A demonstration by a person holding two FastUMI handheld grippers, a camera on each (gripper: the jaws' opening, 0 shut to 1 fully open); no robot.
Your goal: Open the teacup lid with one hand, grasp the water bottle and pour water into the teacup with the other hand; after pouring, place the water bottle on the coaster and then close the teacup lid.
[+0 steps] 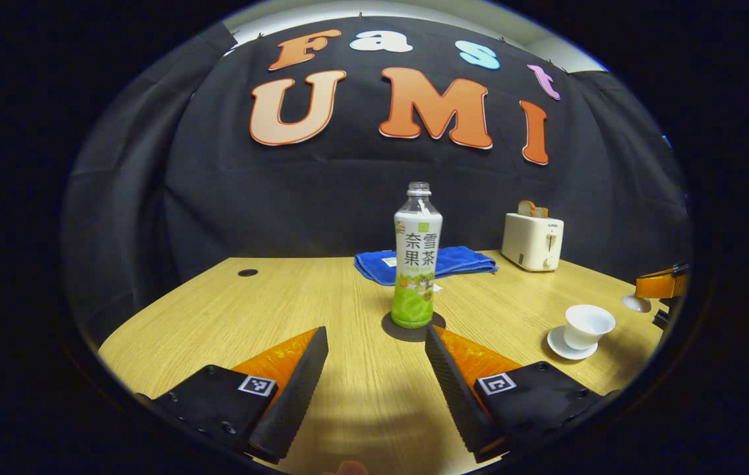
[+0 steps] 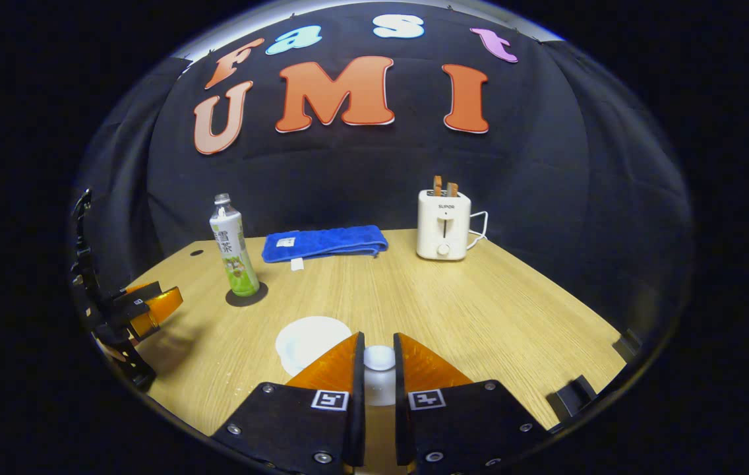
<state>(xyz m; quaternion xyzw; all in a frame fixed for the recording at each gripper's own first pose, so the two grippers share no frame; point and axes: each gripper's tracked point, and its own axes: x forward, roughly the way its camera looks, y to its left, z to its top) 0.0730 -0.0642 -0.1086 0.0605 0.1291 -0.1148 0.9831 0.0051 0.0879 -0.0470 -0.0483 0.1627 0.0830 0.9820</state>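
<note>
1. In the left gripper view, your left gripper [image 1: 376, 346] has its fingers spread wide apart, with nothing between them; bare wooden table [image 1: 229, 297] shows through the gap.
2. Straight ahead of those fingers, the water bottle [image 1: 417, 260] stands upright on the dark round coaster [image 1: 393, 328]. Its cap is off, and the tip of the right-hand finger lies just in front of the coaster's edge.
3. Off to the right in the same view, the white teacup [image 1: 587, 324] sits uncovered on its white saucer [image 1: 558, 346], well apart from the bottle.
4. Beyond the teacup, at the edge of that view, your right gripper [image 1: 659, 287] holds the teacup lid [image 1: 635, 303] above the table.
5. In the right gripper view, your right gripper [image 2: 379, 359] has its fingers drawn close and pinching the lid's white knob [image 2: 379, 357] between them. A white disc [image 2: 305, 340] lies just below and left of the fingertips; you cannot tell from here whether it is the cup or the saucer.
6. That view also shows the bottle [image 2: 234, 249] upright on the coaster [image 2: 249, 297] at far left, with your left gripper [image 2: 150, 303] nearer the edge, its fingers apart.
7. At the back of the table, a folded blue towel [image 2: 325, 243] lies flat, and a cream toaster [image 2: 442, 224] with two slices poking up stands to its right.
</note>
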